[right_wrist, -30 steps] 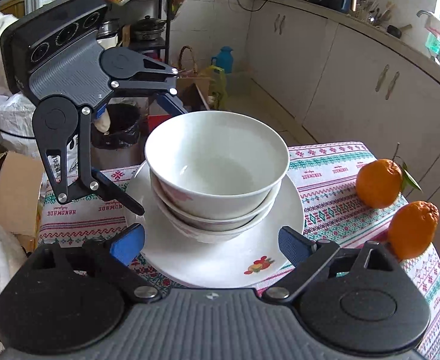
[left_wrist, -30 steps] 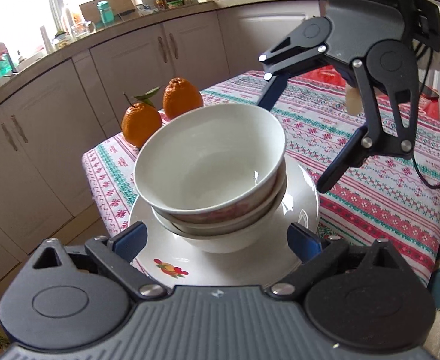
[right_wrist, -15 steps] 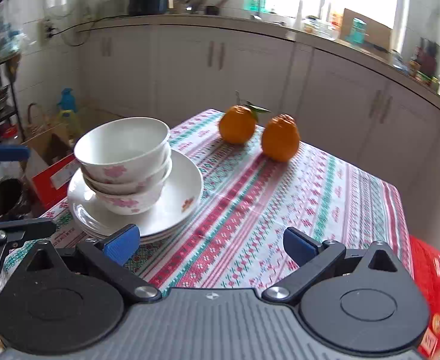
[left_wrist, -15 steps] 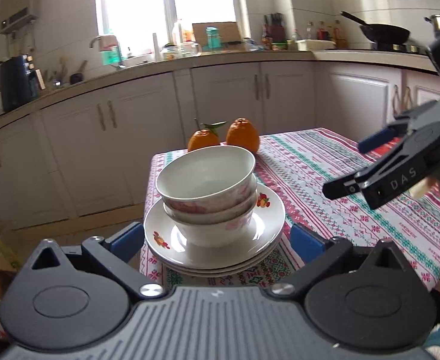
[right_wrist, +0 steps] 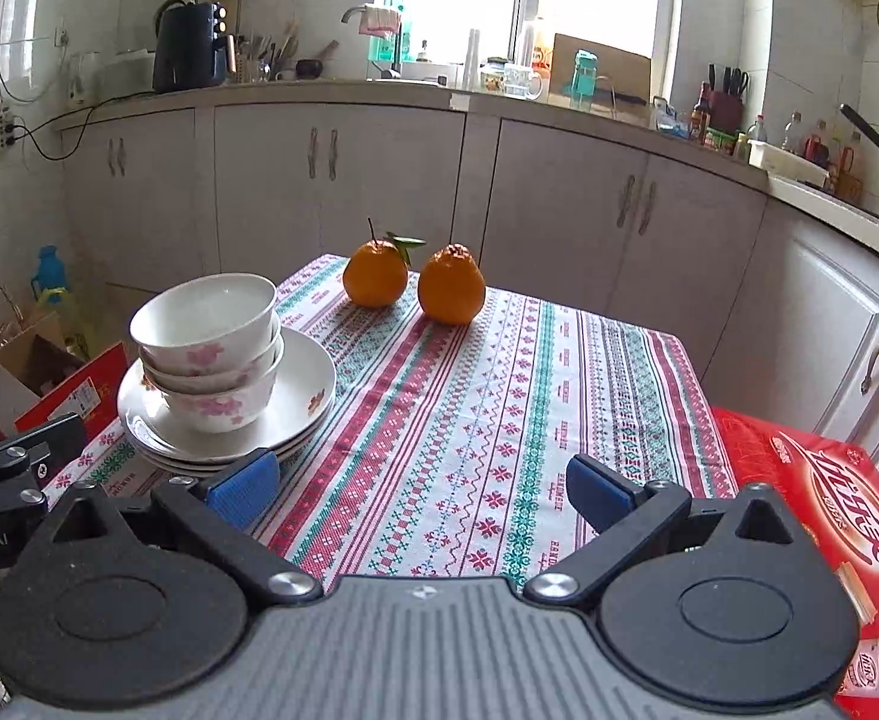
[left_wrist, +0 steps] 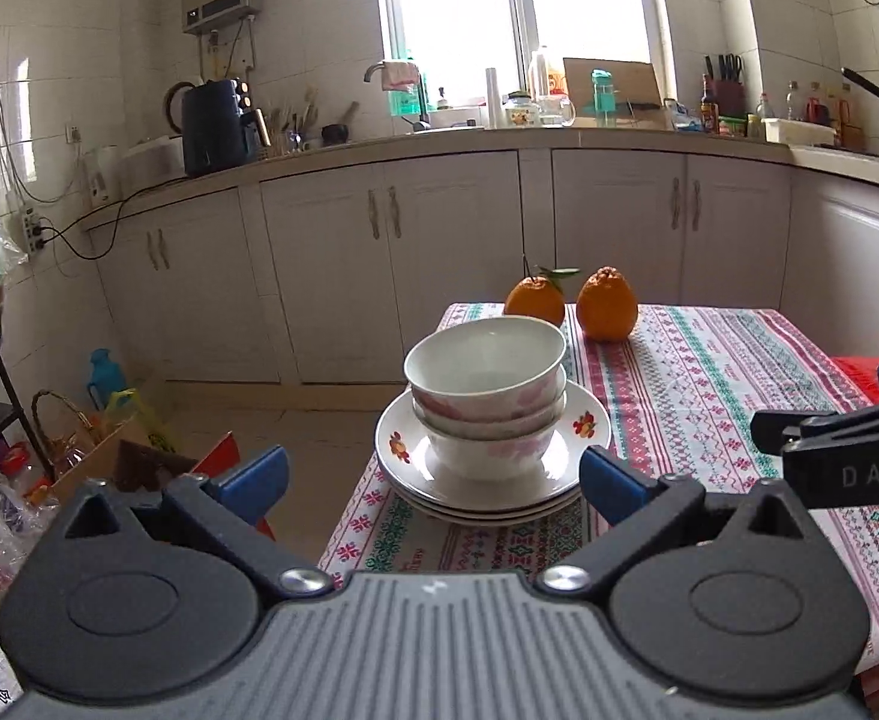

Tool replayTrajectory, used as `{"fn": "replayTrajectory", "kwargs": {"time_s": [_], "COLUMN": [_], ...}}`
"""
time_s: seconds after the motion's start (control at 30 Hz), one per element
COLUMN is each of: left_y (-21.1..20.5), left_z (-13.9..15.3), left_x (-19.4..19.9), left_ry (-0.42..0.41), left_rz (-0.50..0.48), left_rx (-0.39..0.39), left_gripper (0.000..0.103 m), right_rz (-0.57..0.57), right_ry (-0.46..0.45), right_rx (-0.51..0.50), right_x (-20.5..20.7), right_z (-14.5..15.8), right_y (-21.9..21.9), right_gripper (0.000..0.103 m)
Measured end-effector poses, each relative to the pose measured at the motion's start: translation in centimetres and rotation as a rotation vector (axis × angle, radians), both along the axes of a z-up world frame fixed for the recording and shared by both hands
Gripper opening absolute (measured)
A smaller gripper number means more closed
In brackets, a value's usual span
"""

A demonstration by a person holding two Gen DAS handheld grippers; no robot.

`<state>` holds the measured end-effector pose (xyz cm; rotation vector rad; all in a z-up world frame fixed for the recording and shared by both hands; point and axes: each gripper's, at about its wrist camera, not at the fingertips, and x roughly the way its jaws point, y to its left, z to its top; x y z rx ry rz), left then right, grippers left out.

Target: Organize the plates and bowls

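Bowls (left_wrist: 484, 372): three, white with pink flowers, nested one inside another. Plates (left_wrist: 583, 438): three by the rims that show, white with a fruit print, stacked under the bowls at the surface's (left_wrist: 709, 396) left edge. Oranges: two at the far edge, one with stem and leaf (left_wrist: 534, 300), one with a knobbed top (left_wrist: 607, 303). Patterned cloth: one.

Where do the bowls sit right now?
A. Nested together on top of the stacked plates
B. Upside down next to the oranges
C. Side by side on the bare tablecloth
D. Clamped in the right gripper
A: the bowls are nested upright in one another and rest on the stack of plates at the table's corner, apart from the oranges, with both grippers open and empty.
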<state>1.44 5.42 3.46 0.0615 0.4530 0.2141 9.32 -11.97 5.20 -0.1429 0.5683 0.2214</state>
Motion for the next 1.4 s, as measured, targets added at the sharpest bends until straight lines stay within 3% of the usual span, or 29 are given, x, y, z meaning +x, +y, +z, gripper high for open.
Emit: {"fn": "replayTrajectory", "kwargs": {"time_s": [0.3,1.4], "left_y": [0.0,-0.9], "left_z": [0.7,0.9], "left_x": [-0.6,-1.0], "left_ry": [0.007,0.019], "left_rz": [0.017,0.015], "left_rx": [-0.025,-0.023], "left_gripper": [0.102,0.102], "right_rz": [-0.001,-0.045], "right_ry": [-0.043,-0.061], "right_rx": [-0.004,-0.006], "right_x": [-1.6,-2.0], "right_z": [1.0,0.9], "right_y": [0.6,0.4], "right_gripper": [0.103,0.103]}}
